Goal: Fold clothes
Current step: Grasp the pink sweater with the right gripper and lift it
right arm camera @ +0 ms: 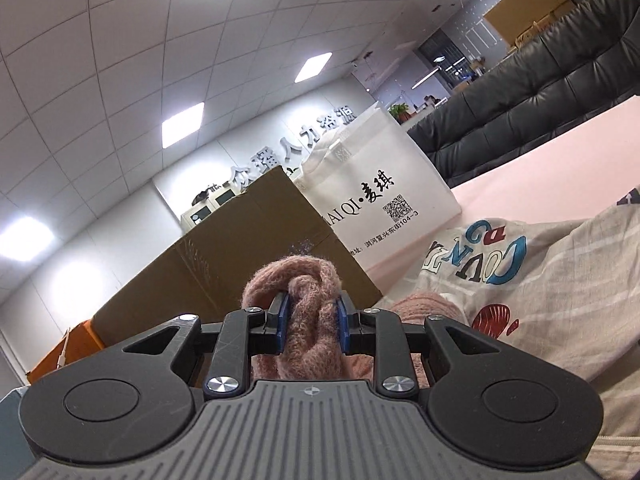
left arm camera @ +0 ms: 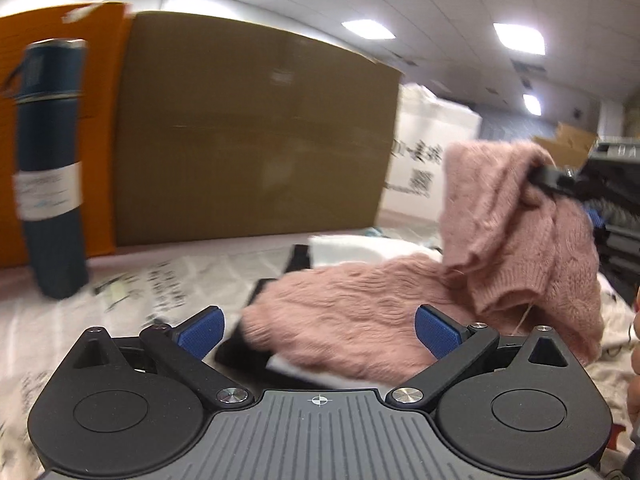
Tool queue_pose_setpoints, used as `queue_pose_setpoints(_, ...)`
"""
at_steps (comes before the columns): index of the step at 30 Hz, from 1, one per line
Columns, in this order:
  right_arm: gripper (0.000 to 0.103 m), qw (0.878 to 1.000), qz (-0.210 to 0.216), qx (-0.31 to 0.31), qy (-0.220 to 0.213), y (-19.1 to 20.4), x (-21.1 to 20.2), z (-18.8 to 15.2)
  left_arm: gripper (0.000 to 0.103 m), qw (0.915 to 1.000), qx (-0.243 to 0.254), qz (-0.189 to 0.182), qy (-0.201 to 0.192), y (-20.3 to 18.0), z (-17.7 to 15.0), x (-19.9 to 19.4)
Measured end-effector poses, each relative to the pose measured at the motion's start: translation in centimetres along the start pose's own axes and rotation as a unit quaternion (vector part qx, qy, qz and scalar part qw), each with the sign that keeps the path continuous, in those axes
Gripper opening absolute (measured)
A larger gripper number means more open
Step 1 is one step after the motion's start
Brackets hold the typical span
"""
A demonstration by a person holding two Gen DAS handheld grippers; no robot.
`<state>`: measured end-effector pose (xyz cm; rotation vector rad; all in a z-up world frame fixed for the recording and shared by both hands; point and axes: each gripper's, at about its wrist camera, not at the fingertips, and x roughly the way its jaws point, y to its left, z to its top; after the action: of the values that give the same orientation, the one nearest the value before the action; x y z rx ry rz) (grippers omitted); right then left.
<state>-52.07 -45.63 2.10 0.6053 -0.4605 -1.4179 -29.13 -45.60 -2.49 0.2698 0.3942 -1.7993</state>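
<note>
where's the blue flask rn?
Left wrist view, far left: the flask stands upright on the newspaper, in front of the orange box and beside the cardboard box.

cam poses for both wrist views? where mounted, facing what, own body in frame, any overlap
Left wrist: sits on the left gripper, open, low over the table, facing the pink sweater, brown cardboard box and blue bottle; the right gripper shows.
Right wrist: sits on the right gripper, tilted up toward the ceiling, shut on the sweater.
Shared: sweater, cardboard box, white bag.
</note>
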Motion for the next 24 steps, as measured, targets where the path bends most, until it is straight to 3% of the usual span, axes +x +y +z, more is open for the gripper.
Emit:
queue_pose_setpoints(2,0.022,1.0,0.001,0.002,0.003,-0.1,0.1,0.0,0.099,0.9998,0.019,0.0,0.01,-0.6,0.3,0.9)
queue_pose_setpoints(5,0.022,1.0,0.002,0.006,0.007,-0.3,0.1,0.0,0.085,0.9987,0.046,0.002,0.023,-1.4,0.3,1.7)
queue_pose_setpoints(8,0.022,1.0,0.003,0.007,0.011,-0.3,0.4,0.0,0.05,0.9982,0.052,0.009,0.031,-1.7,0.0,2.2)
queue_pose_setpoints(9,0.022,1.0,0.004,0.008,0.013,-0.3,0.4,-0.1,0.03,0.998,0.051,0.014,0.034,-1.7,0.0,2.3)
queue_pose_setpoints(10,0.022,1.0,0.004,0.009,0.015,-0.2,0.5,-0.1,0.019,0.9981,0.051,0.015,0.032,-1.7,0.0,2.3)
queue_pose_setpoints(13,0.022,1.0,0.011,0.001,0.019,0.2,0.5,-0.4,0.01,0.9984,0.054,0.004,0.018,-1.9,0.0,1.7)
queue_pose_setpoints(17,0.022,0.999,0.033,-0.017,0.017,1.0,0.2,-0.8,0.008,0.9985,0.046,-0.029,0.001,-2.7,0.0,0.6)
queue_pose_setpoints(21,0.022,0.999,0.028,-0.021,0.006,0.9,0.2,-0.7,0.012,0.9985,0.053,-0.015,0.007,-3.0,-0.1,0.6)
queue_pose_setpoints(24,0.022,1.0,0.017,-0.014,0.007,0.5,0.3,-0.6,0.022,0.999,0.041,0.007,0.014,-2.3,-0.1,1.0)
